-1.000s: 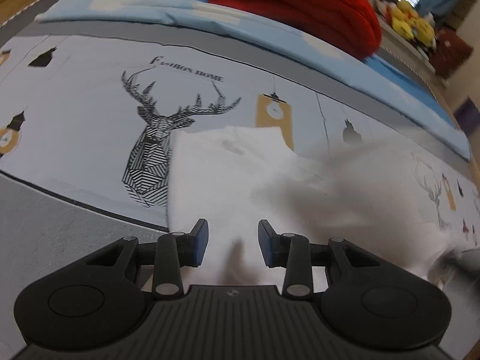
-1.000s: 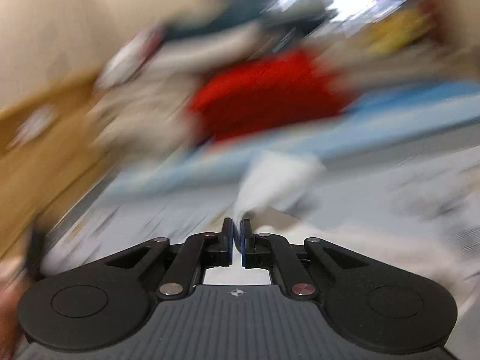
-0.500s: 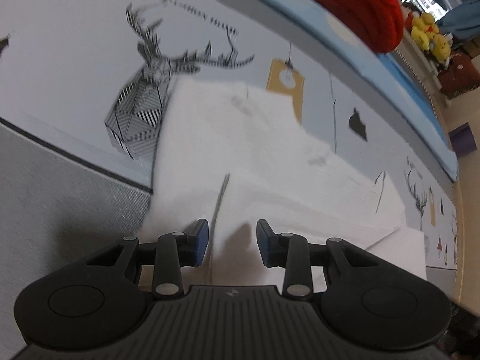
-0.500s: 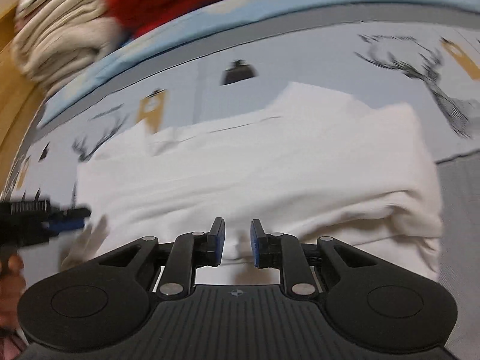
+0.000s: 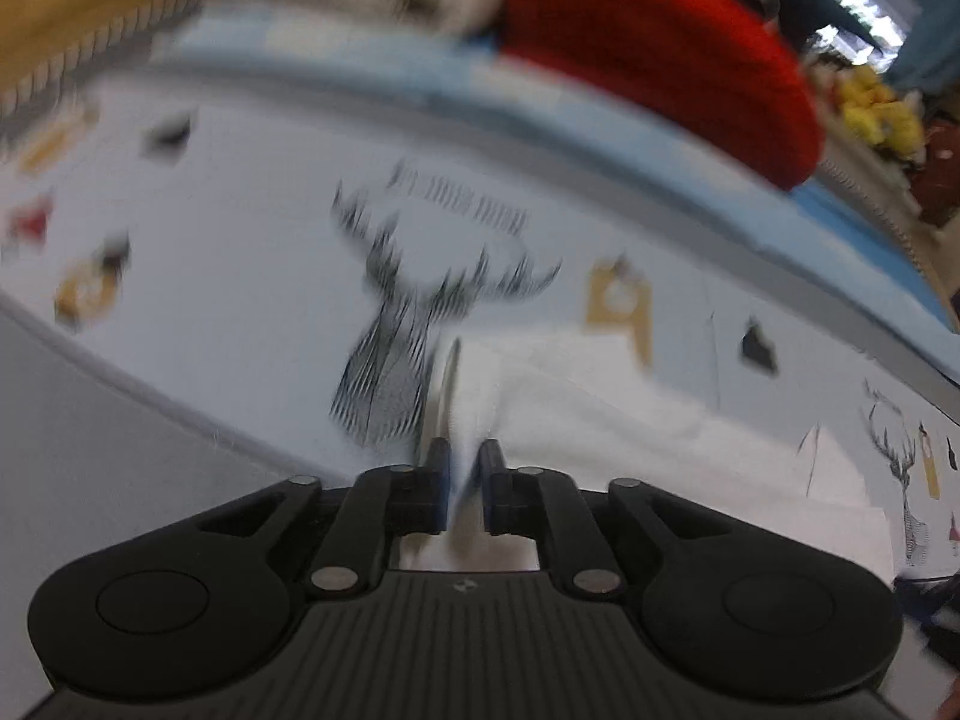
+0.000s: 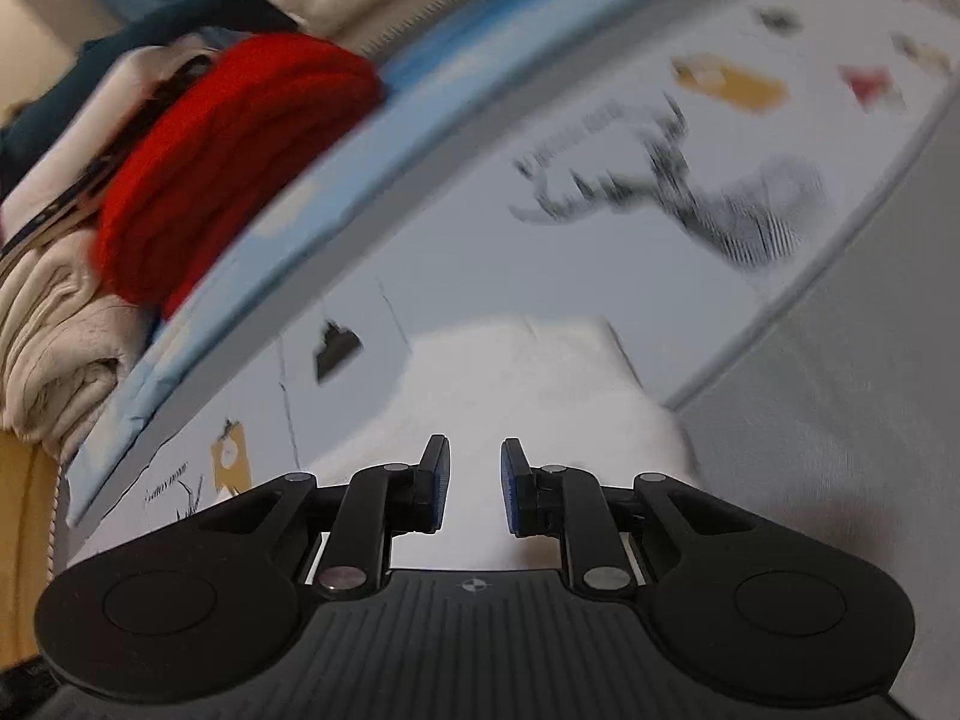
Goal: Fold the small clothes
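Observation:
A white garment [image 5: 630,438] lies partly folded on a bed sheet printed with deer heads. My left gripper [image 5: 463,468] is shut on the garment's left edge, and a fold of white cloth rises between its fingers. In the right wrist view the same white garment [image 6: 516,384] lies just ahead of and under my right gripper [image 6: 474,468], which is open and empty above it. Both views are blurred by motion.
A red knitted item [image 5: 660,60] and cream folded blankets [image 6: 42,324] are piled at the far side of the bed. A light blue band of bedding [image 6: 360,162] runs along that side. Yellow soft toys [image 5: 876,114] sit beyond the bed.
My left gripper has closed on the garment's edge and lifted it. My right gripper has opened wider and swung round, so its view of the bed has turned.

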A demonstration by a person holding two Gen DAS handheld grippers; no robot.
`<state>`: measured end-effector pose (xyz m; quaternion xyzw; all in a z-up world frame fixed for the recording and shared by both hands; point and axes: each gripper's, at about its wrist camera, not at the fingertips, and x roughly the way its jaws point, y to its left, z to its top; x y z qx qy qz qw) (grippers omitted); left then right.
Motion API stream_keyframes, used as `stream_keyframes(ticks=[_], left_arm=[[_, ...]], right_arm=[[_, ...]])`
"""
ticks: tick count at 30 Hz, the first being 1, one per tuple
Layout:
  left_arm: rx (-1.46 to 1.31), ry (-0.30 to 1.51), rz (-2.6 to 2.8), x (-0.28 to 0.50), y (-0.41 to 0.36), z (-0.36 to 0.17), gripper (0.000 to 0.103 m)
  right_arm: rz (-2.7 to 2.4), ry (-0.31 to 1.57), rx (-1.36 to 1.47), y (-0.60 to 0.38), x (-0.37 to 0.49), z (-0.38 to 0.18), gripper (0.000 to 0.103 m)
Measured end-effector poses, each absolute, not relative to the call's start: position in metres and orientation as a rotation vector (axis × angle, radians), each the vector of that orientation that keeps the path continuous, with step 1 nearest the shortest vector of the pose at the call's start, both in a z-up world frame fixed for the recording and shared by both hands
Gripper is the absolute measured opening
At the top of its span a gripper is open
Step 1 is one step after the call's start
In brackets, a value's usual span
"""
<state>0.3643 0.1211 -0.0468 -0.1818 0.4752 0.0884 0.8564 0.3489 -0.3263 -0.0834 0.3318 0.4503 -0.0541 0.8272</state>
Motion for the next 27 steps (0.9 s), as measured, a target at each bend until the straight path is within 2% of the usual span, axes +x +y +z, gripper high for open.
stream_keyframes(ticks=[3,6,15,17,18,24,27], left_arm=[[-0.390,1.003,0.211,0.364,0.126,-0.051,0.013],[-0.406,0.996,0.208,0.366,0.133,-0.049,0.029],[-0.577,1.139,0.211,0.366,0.148,-0.080,0.033],[-0.577,1.153,0.205,0.365,0.148,-0.085,0.025],[-0.568,1.147,0.199,0.365,0.148,-0.085,0.000],[-0.536,1.032,0.301,0.342,0.157,-0.049,0.000],[-0.526,1.039,0.305,0.341,0.159,-0.049,0.000]], right_arm=[[-0.254,1.083,0.719,-0.335,0.344,-0.111,0.019],[-0.311,1.088,0.741,-0.341,0.341,-0.116,0.016],[-0.350,0.877,0.739,-0.358,0.343,-0.085,0.021],[-0.368,0.852,0.755,-0.368,0.346,-0.084,0.023],[-0.372,0.848,0.764,-0.372,0.348,-0.085,0.023],[-0.279,0.859,0.776,-0.383,0.362,-0.085,0.023],[-0.199,0.870,0.754,-0.382,0.377,-0.088,0.023]])
